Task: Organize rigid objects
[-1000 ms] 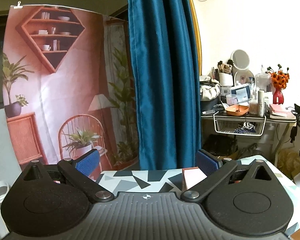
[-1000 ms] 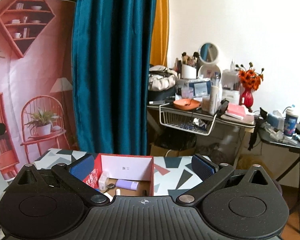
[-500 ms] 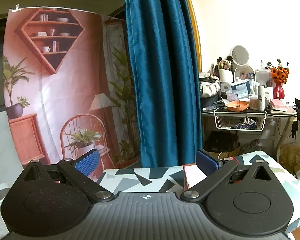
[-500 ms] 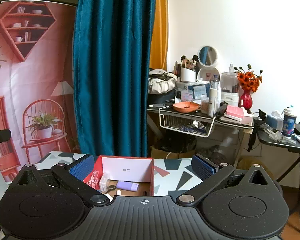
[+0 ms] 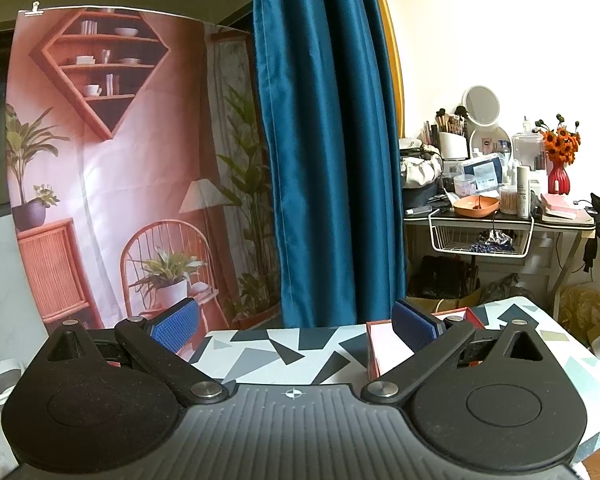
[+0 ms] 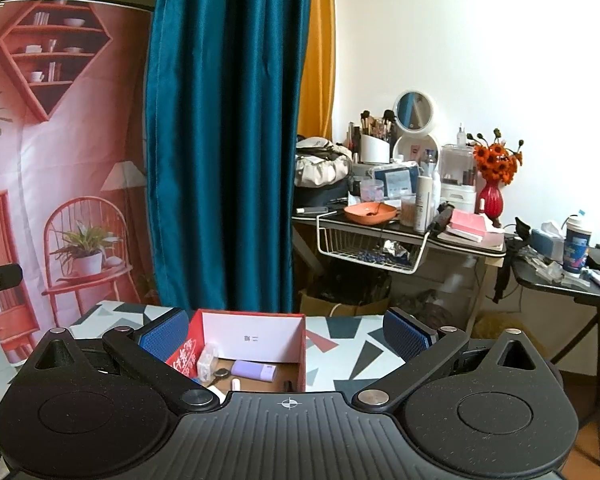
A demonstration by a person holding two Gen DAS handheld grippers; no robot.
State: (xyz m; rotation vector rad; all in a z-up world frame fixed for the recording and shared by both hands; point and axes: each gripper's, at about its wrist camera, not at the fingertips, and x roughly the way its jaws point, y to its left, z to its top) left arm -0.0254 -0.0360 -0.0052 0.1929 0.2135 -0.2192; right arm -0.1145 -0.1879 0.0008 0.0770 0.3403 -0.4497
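Both the left tongs (image 5: 294,324) and right tongs (image 6: 286,334) hang spread and empty above the patterned worktop (image 5: 276,350). This looks like the approach step. Next, the right tongs should dip toward the lilac tube (image 6: 254,370) in the red box (image 6: 252,314).

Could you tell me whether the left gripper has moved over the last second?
Yes. The left gripper has turned slightly leftward: against its fingers, the blue curtain and the red vase have slid right in its view.

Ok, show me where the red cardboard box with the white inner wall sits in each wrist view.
Left wrist: the red cardboard box sits lower right, partly hidden behind the left gripper's right finger.
Right wrist: lower centre, open, between the right gripper's spread fingers.
Shared landmark: the teal curtain.
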